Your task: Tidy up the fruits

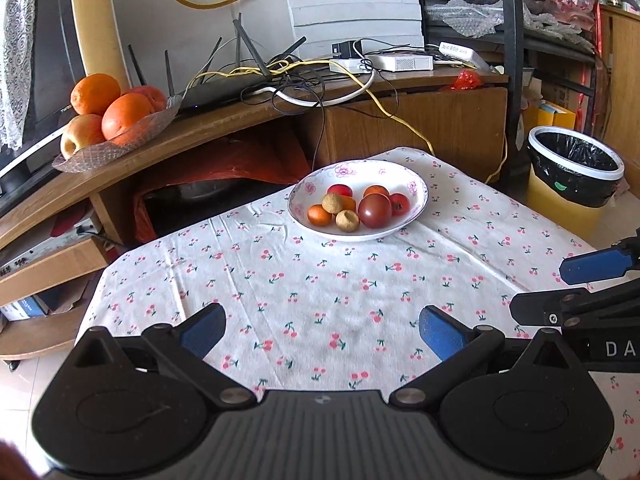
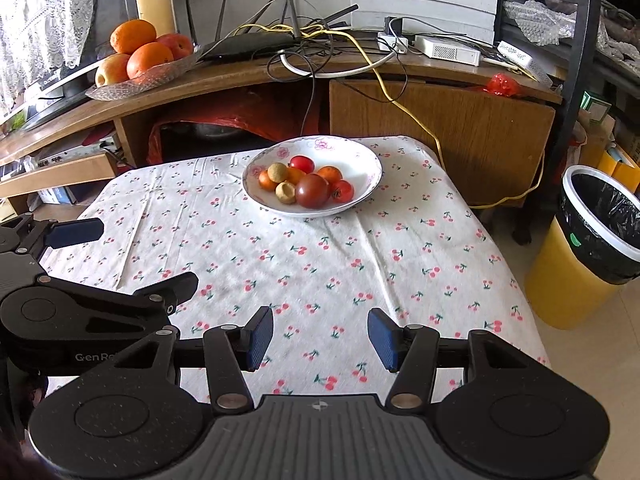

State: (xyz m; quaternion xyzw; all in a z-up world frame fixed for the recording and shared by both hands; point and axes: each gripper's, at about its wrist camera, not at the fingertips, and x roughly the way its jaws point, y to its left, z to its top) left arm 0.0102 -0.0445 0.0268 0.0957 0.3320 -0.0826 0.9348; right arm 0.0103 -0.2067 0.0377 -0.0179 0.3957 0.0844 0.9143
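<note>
A white flowered bowl (image 1: 416, 184) (image 2: 360, 160) stands at the far side of the cherry-print tablecloth (image 1: 320, 280) (image 2: 320, 260). It holds a dark tomato (image 1: 374, 210) (image 2: 312, 191), small red tomatoes (image 1: 340, 191), small oranges (image 1: 319, 215) and two tan round fruits (image 1: 347, 221). My left gripper (image 1: 322, 330) is open and empty over the near cloth. My right gripper (image 2: 320, 338) is open and empty beside it. Each shows in the other's view: the right one (image 1: 576, 284), the left one (image 2: 132, 256).
A glass dish of oranges and an apple (image 1: 104, 120) (image 2: 140, 60) sits on the wooden shelf behind, beside a router and tangled cables (image 1: 280, 76). A yellow bin with a black liner (image 1: 572, 176) (image 2: 592, 248) stands on the floor at the right.
</note>
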